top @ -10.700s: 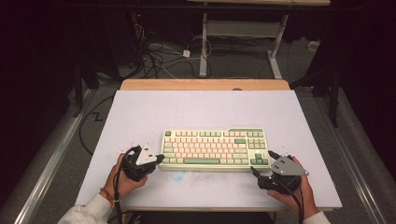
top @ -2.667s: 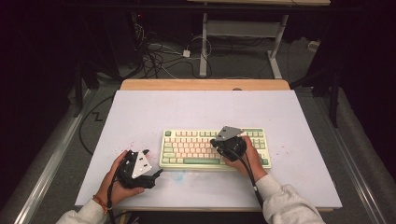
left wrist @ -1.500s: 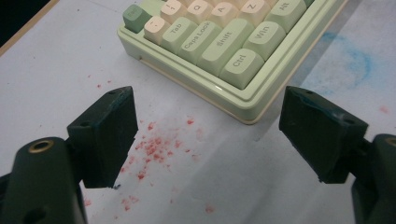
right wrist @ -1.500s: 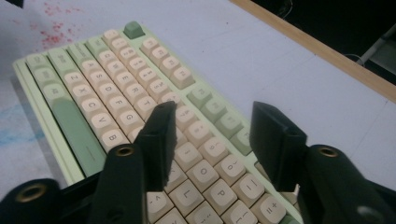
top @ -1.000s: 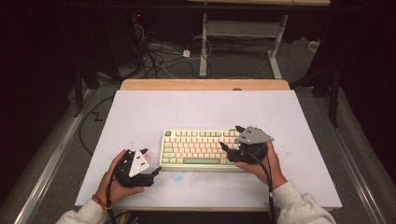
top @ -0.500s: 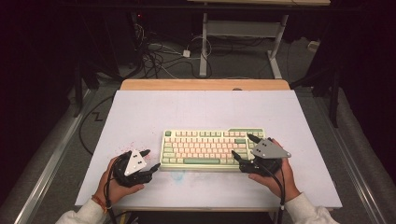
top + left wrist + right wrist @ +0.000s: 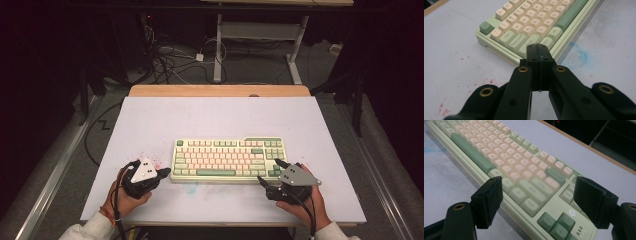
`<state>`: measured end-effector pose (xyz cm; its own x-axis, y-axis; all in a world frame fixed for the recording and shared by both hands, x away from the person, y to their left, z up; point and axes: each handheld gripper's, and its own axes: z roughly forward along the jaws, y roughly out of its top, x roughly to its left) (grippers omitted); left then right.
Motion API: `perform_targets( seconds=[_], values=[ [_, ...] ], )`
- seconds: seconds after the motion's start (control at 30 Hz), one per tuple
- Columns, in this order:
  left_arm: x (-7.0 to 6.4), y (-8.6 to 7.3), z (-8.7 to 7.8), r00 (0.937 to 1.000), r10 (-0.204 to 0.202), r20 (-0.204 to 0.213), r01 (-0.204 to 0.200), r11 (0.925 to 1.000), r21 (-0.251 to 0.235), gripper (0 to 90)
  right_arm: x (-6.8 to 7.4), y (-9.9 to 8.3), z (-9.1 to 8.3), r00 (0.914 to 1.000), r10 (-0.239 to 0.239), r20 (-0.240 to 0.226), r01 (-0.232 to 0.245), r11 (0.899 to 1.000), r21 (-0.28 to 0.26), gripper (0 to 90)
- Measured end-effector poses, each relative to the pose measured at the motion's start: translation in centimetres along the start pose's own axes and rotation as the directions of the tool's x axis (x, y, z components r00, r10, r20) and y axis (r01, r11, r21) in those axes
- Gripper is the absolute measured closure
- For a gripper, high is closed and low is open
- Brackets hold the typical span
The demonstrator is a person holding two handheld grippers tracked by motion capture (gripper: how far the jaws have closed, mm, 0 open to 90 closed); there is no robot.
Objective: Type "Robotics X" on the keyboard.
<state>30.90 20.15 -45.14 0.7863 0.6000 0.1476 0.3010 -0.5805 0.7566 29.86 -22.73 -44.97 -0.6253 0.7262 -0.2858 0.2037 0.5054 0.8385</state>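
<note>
The pale green plastic keyboard with cream keys (image 7: 227,159) lies on the white desk (image 7: 215,120). Left gripper (image 7: 162,173) sits at its near-left corner — jaws pressed together, empty. Right gripper (image 7: 266,172) waits by the near-right corner — jaws spread wide, holding nothing.

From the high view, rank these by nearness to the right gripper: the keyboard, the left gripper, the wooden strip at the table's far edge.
1. The pale green and cream keyboard, just ahead and left of the right gripper.
2. The left gripper, past the keyboard's left end.
3. The light wooden strip, along the far edge.
</note>
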Motion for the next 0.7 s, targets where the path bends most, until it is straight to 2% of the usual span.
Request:
perform_targets(
  seconds=[0.17, 0.57, 0.7],
  values=[
    [0.1, 0.9, 0.8, 0.9998, -0.007, 0.020, 0.006, 0.9997, 0.024, 87.7, 0.3, -0.8, -0.7, 1.0000, -0.003, 0.009, 0.003, 1.000, 0.012, 23.8],
    [0.2, 4.2, 3.2, 0.9976, 0.029, 0.063, -0.031, 0.9986, 0.044, 87.7, 0.2, -0.6, -0.8, 0.9999, -0.007, 0.015, 0.007, 1.000, 0.005, 23.7],
    [0.0, 5.2, 4.2, 0.9953, 0.036, 0.090, -0.040, 0.9980, 0.048, 87.7, 0.3, -0.6, -0.8, 0.9997, -0.018, 0.014, 0.017, 1.000, 0.008, 23.7]
  ],
)
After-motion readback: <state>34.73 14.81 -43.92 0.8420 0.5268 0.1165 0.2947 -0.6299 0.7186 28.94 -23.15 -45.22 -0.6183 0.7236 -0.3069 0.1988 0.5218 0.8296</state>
